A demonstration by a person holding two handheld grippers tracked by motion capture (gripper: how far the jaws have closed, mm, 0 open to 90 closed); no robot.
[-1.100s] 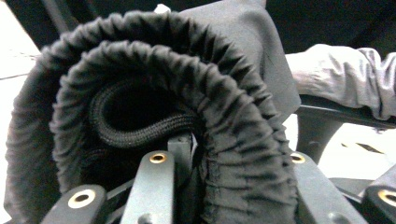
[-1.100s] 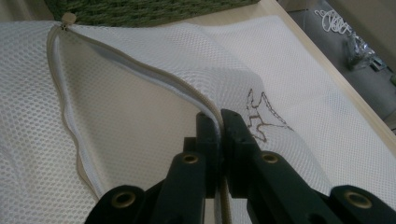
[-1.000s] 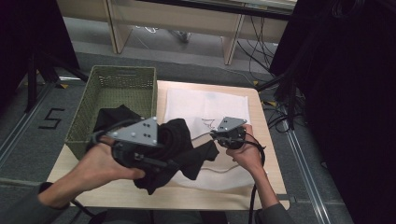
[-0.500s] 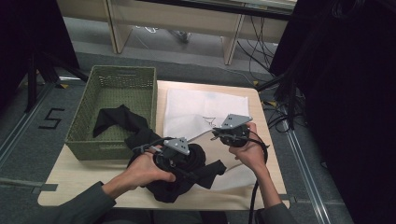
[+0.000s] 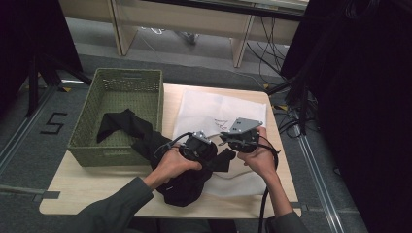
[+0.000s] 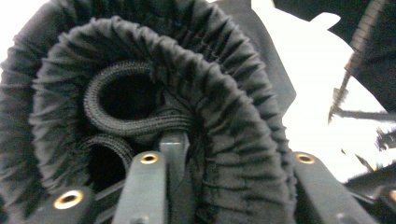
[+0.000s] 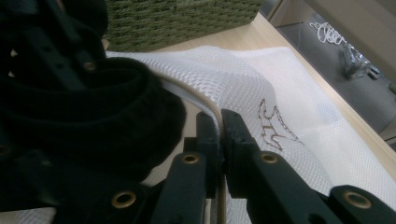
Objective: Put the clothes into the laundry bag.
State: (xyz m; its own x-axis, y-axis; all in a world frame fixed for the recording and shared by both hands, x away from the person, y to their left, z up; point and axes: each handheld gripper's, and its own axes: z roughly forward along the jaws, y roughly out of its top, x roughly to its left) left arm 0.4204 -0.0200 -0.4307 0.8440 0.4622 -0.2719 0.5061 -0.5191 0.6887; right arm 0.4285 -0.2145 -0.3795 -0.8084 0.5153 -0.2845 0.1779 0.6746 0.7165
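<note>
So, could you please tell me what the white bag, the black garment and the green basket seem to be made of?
White mesh bag: likely synthetic netting, shown by its fine honeycomb holes.
Black gathered garment: matte stretchy fabric, apparently elasticated, judging by the tight ribbed gathers.
Green woven basket: woven strands, plastic or wicker; I can't tell which.

The high view looks forward and down from above my side of the table (image 5: 272, 194), taking in the whole top with my forearms entering from below. The camera on my left gripper (image 5: 199, 145) sits pressed up close to the black garment (image 6: 224, 102). The one on my right gripper (image 7: 219, 126) looks low across the white mesh bag (image 7: 261, 84) toward the green basket (image 7: 177, 18); the high view shares these.
</note>
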